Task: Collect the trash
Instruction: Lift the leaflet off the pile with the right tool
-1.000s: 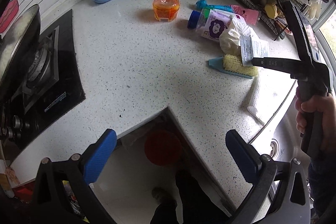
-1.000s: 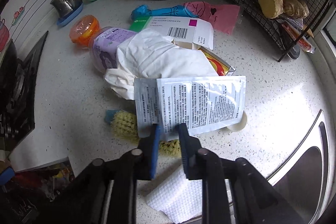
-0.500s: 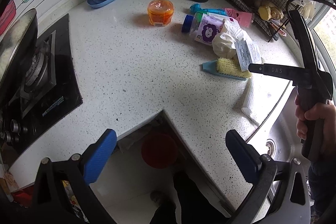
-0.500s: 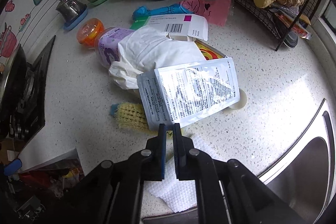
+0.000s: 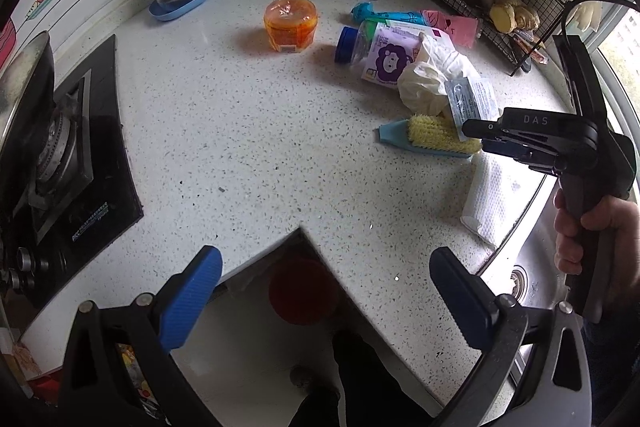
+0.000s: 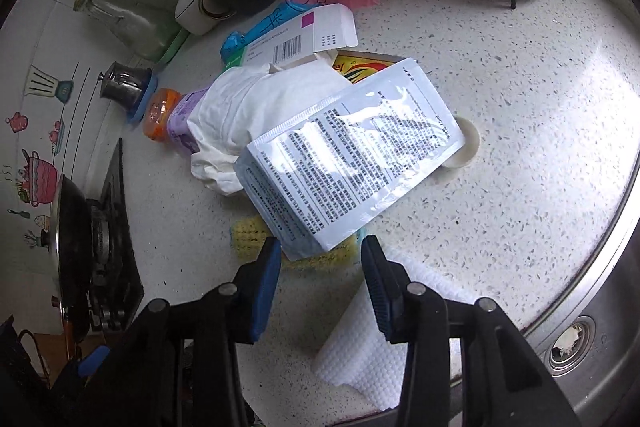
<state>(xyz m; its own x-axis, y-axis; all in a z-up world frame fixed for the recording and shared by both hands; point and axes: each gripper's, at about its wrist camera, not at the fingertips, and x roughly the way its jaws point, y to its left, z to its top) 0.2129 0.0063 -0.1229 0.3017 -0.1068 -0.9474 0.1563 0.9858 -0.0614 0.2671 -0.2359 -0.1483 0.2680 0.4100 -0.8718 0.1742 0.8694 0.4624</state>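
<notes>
Judging the job barely begun: seeing the whole litter pile on the counter [image 5: 240, 131] around the yellow scrub brush [image 6: 256, 235], with the white printed sachet [image 6: 352, 163] leaning over the brush, and the crumpled white bag [image 6: 248, 107], purple-label bottle [image 5: 380, 55] and barcoded carton [image 6: 296, 39] behind it. Holding right gripper [image 6: 320, 263] jaws apart either side of the sachet's near corner, clamping nothing. Hovering left gripper [image 5: 324, 267] with jaws wide apart, well in front of the brush, above a red round thing [image 5: 298, 291] on the floor, probably the bin. Leaving every piece to collect.
</notes>
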